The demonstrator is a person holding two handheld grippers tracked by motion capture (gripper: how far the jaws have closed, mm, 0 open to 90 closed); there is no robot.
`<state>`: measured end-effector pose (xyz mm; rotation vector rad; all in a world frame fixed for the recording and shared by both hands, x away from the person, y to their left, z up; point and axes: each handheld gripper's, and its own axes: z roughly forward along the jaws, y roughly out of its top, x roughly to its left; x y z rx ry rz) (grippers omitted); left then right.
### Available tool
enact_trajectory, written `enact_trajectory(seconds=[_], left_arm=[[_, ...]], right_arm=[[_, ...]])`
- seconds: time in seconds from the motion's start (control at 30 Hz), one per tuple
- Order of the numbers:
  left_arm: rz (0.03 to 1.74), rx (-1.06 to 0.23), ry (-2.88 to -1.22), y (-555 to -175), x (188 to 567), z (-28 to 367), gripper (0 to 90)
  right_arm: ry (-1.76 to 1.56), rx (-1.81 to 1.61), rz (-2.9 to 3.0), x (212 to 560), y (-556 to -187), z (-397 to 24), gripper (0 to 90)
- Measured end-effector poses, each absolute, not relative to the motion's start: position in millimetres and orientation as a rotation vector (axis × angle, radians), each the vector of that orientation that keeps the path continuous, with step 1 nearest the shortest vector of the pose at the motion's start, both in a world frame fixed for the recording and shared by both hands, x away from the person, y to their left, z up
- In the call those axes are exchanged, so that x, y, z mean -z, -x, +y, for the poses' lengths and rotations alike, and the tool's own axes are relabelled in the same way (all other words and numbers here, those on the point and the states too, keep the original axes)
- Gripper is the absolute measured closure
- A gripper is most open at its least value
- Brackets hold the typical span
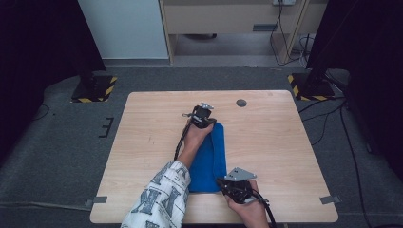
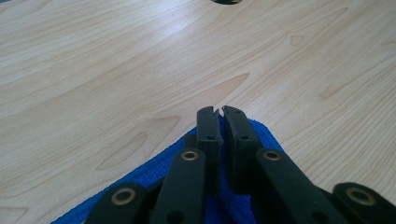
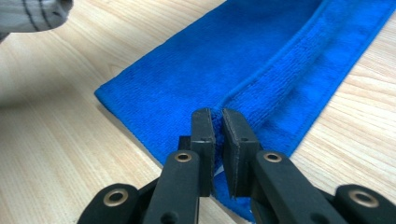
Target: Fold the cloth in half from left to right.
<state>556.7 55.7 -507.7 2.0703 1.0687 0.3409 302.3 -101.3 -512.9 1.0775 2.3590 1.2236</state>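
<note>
While the left gripper (image 1: 203, 115) pinches the far end of the blue cloth (image 1: 212, 156) (folded into a long strip) near the tabletop (image 1: 275, 142) middle, the right gripper (image 1: 236, 184), jaws nearly together, seemingly nips its near corner by the front edge.

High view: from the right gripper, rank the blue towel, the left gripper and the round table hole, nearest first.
1. blue towel: its near end lies at the right gripper, just to its left.
2. left gripper: at the towel's far end, mid-table.
3. round table hole: beyond, near the table's far edge.
</note>
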Motion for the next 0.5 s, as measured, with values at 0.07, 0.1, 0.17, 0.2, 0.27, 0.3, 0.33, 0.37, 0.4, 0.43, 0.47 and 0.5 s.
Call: enact_trajectory(seconds=[0.07,0.1,0.17,0.2,0.27,0.3,0.33,0.37,0.4,0.43,0.47,0.5], left_arm=[[1.067,-0.346,-2.063,-556.3,507.4,54.9,82.1],[1.071,-0.360,-2.056,-556.1,507.0,54.5,74.6],[1.060,-0.378,-2.036,-555.8,505.3,54.2,54.7],[1.051,-0.388,-2.029,-555.3,503.6,54.7,49.6],[1.042,-0.391,-2.010,-554.1,498.3,58.0,39.8],[1.037,-0.385,-2.002,-553.5,496.5,59.2,36.5],[1.032,-0.382,-1.994,-552.5,493.7,61.4,34.5],[1.026,-0.376,-1.990,-551.2,490.7,63.9,32.0],[1.016,-0.368,-1.991,-549.2,487.3,67.3,30.4],[1.013,-0.369,-1.991,-547.8,485.5,69.3,28.8],[1.010,-0.370,-1.991,-545.8,483.4,72.3,27.2],[1.009,-0.369,-1.988,-543.8,481.9,75.5,25.6]], right_arm=[[-1.063,-1.219,2.366,513.2,-302.0,-99.8,81.5],[-1.069,-1.218,2.373,514.1,-302.3,-99.4,77.0],[-1.088,-1.209,2.395,515.7,-303.3,-99.1,62.2],[-1.104,-1.195,2.398,516.5,-304.4,-100.0,53.9],[-1.131,-1.185,2.370,517.2,-305.9,-103.5,44.1],[-1.140,-1.177,2.362,516.8,-306.6,-105.6,39.0],[-1.141,-1.173,2.357,516.4,-307.2,-106.9,36.0],[-1.140,-1.172,2.348,515.7,-307.8,-108.7,32.5],[-1.148,-1.172,2.338,514.6,-308.3,-110.3,28.7],[-1.143,-1.165,2.329,513.4,-309.2,-112.4,24.0],[-1.140,-1.162,2.326,513.2,-310.1,-113.4,20.3],[-1.137,-1.154,2.329,512.7,-312.0,-115.0,17.6]])
